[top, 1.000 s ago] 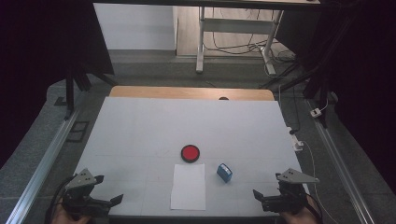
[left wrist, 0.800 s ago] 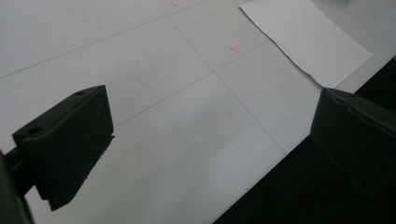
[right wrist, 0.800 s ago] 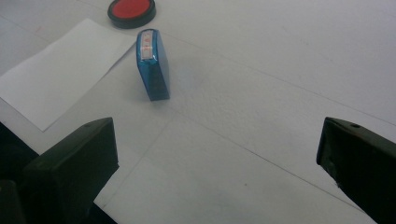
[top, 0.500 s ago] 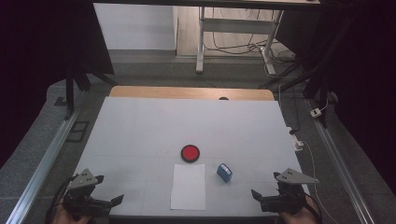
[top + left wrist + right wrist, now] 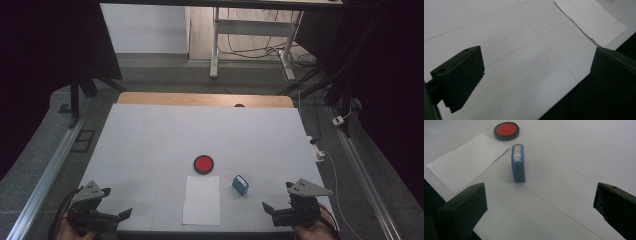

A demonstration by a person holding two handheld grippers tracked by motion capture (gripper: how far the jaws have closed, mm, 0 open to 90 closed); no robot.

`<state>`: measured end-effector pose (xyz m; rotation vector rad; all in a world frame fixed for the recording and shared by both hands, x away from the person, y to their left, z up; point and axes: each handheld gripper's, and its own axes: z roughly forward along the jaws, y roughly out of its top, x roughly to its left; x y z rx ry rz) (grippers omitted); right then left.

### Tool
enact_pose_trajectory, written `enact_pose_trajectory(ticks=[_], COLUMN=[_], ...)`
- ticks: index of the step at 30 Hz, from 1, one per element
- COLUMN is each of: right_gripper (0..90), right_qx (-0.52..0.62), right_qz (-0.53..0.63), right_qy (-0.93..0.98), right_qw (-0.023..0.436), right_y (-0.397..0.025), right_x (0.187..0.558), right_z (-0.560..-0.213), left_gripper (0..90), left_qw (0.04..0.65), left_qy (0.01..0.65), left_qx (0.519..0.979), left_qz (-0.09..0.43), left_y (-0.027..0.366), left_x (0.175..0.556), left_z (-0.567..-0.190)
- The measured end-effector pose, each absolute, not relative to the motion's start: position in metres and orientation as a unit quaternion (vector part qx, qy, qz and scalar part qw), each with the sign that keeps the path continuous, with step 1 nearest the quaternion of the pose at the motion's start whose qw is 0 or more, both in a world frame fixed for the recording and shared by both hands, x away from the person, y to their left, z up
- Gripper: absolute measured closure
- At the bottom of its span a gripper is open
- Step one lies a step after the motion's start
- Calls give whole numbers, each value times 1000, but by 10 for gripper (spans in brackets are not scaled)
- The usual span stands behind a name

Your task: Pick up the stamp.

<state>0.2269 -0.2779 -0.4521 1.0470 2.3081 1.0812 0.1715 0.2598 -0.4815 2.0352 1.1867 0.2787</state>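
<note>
A blue stamp point(image 5: 240, 184) lies on the white table point(image 5: 200, 130), just right of a white paper sheet point(image 5: 201, 199). A round red ink pad point(image 5: 203, 163) with a black rim sits behind the sheet. My left gripper point(image 5: 119, 216) hovers open at the near left corner, its jaws pointing right toward the paper point(image 5: 591, 22). My right gripper point(image 5: 270, 210) hovers open at the near right, aimed at the stamp point(image 5: 518, 163), which lies a short way beyond its jaws. The pad point(image 5: 506, 130) and paper point(image 5: 466, 162) show farther off. Neither gripper point(image 5: 536, 75) point(image 5: 539, 205) holds anything.
The table's near edge runs right below both grippers. A wooden strip point(image 5: 200, 99) borders the far edge. Metal rails point(image 5: 50, 165) flank the table, and cables with a white plug point(image 5: 318, 152) lie off its right side.
Both grippers have barely shifted; the right one has drifted slightly left. The stamp, pad and paper have not moved.
</note>
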Motion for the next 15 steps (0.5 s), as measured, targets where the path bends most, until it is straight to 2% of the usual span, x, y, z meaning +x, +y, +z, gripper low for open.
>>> enact_pose_trajectory(ticks=[9, 15], right_gripper=[0, 0], right_qx=[358, 353], right_qz=[383, 383], right_qy=[830, 836], right_qw=[191, 173], right_y=[-267, -261], right_x=[229, 233], right_z=[-453, -454], left_gripper=[0, 0], left_qw=[376, 374], left_qy=[461, 454], left_qx=[796, 801], left_qz=[110, 113], left_y=[260, 258], left_x=[171, 171], left_z=[-481, -482])
